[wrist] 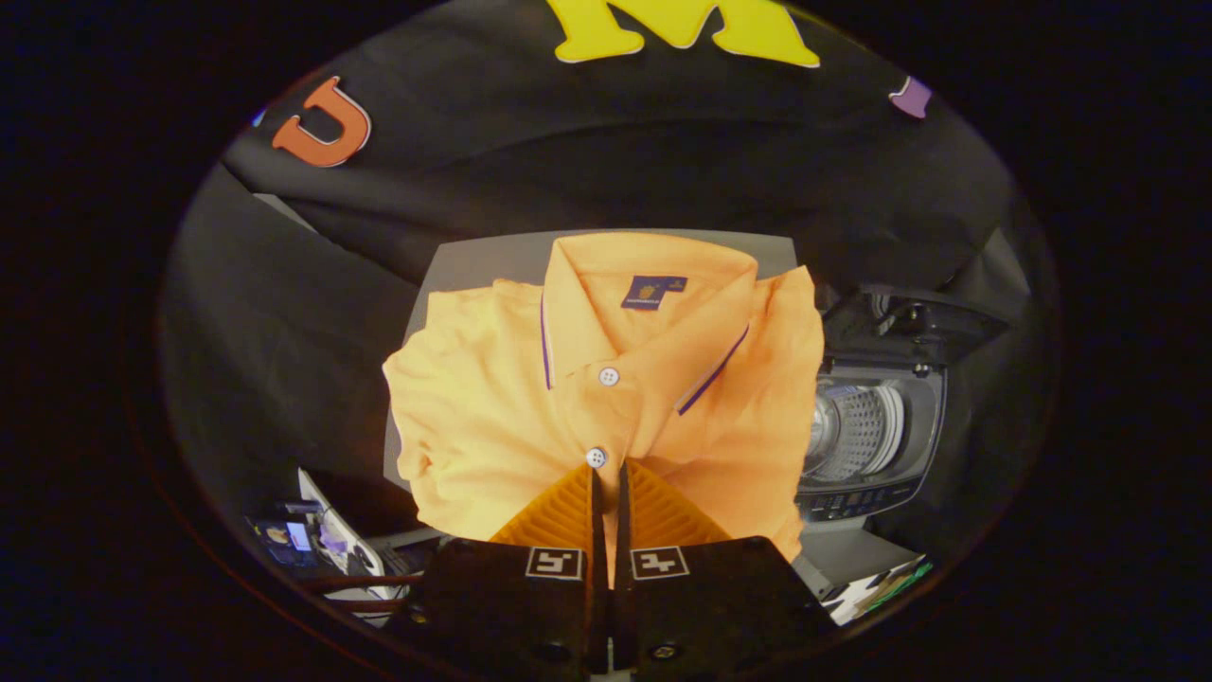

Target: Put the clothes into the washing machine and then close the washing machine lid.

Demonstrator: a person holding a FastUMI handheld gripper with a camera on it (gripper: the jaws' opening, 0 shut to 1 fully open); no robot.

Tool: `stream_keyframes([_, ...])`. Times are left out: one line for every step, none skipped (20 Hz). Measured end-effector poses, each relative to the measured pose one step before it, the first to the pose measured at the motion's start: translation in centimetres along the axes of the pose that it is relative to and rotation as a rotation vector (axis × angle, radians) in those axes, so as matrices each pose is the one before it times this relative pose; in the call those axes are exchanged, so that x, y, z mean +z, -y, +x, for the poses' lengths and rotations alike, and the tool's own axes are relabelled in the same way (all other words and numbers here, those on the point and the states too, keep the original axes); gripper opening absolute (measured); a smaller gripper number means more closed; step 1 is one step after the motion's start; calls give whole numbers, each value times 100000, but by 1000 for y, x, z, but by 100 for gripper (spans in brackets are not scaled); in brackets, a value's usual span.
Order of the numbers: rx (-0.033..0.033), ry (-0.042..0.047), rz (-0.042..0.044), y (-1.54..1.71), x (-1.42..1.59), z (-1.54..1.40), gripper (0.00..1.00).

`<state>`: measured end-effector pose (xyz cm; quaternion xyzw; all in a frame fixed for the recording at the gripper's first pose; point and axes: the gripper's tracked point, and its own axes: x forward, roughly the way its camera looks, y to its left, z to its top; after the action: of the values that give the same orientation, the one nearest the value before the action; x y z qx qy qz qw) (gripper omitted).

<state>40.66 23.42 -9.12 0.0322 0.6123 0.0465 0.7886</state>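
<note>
Between the 2 ribbed orange fingers of the hand-held gripper, nearly closed, a fold of the orange polo shirt is pinched at its button placket, the garment lifted ahead of a grey board. Right of it the top-loading washing machine stands lid-up, steel drum exposed. Holding the pinch firm while carrying the shirt fully over the drum looks wise.

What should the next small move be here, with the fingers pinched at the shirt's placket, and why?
Probably lift the orange polo shirt off the grey table and carry it towards the washing machine. The gripper looks shut on the fabric just below the lower button, and the machine's lid stands open, drum exposed.
</note>
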Motion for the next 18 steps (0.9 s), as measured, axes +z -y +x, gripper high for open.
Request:
stream_keyframes([-184,483,1230,-152,48,192,6])
stream_keyframes([-215,667,1151,-108,77,89,6])
stream_keyframes([-288,718,1043,-83,15,56,6])
stream_keyframes([-405,761,1064,21,98,67,6])
stream_keyframes([-476,797,1135,-36,54,13,6])
stream_keyframes([-302,671,1084,41,103,18,6])
stream_keyframes([566,1246,1512,-129,9,36,6])
stream_keyframes([762,1261,1203,-146,164,124,6])
stream_keyframes([244,1342,1394,63,57,84,6])
stream_keyframes([-170,1389,1121,5,205,118,6])
stream_keyframes([-459,1508,1381,6,85,135,6])
stream_keyframes([-568,1257,1432,38,176,81,6])
stream_keyframes([-595,1338,1688,-5,33,209,6])
stream_keyframes([-841,991,1319,-38,167,120,6])
stream_keyframes([-796,914,1498,10,-7,-86,6])
stream_keyframes([-722,702,1922,-27,53,30,6])
stream_keyframes([-284,721,1429,3,93,7,5])
stream_keyframes([-226,898,1224,-33,325,18,6])
